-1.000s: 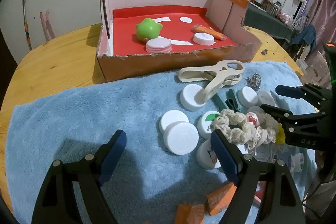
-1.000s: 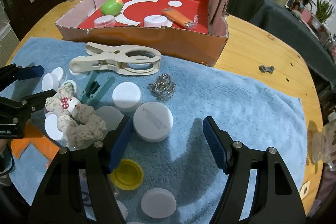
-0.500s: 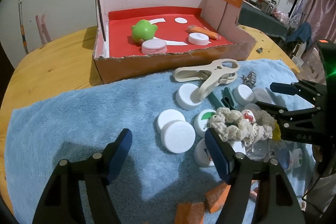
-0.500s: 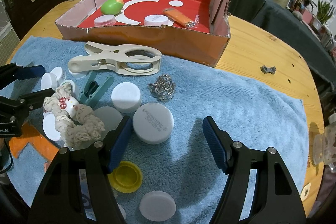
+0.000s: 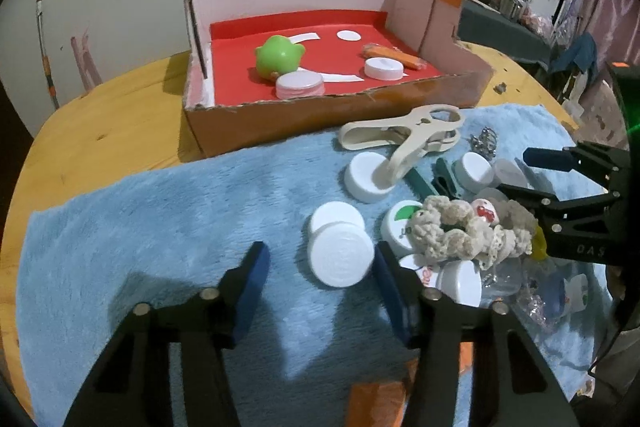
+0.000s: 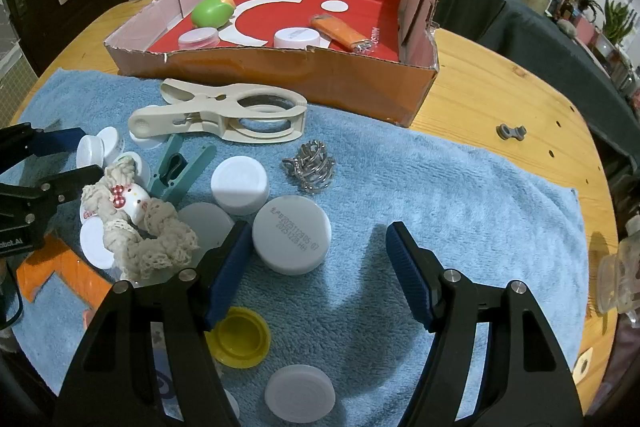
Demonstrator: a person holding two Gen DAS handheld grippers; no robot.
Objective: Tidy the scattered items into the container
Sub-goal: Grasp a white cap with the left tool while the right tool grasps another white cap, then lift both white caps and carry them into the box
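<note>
On the blue towel, each open hand-held gripper, left and right, brackets a white cap; next, probably close and carry to the box.

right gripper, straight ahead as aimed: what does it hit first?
Probably the date-stamped white cap, just ahead of the open right gripper and hard against its left finger. Beyond it lies the metal ring cluster. Depth is uncertain.

Left of the cream clip the blue towel lies bare up to the cardboard box. Right of the clip, caps, the lace scrunchie and a metal chain crowd the way.
</note>
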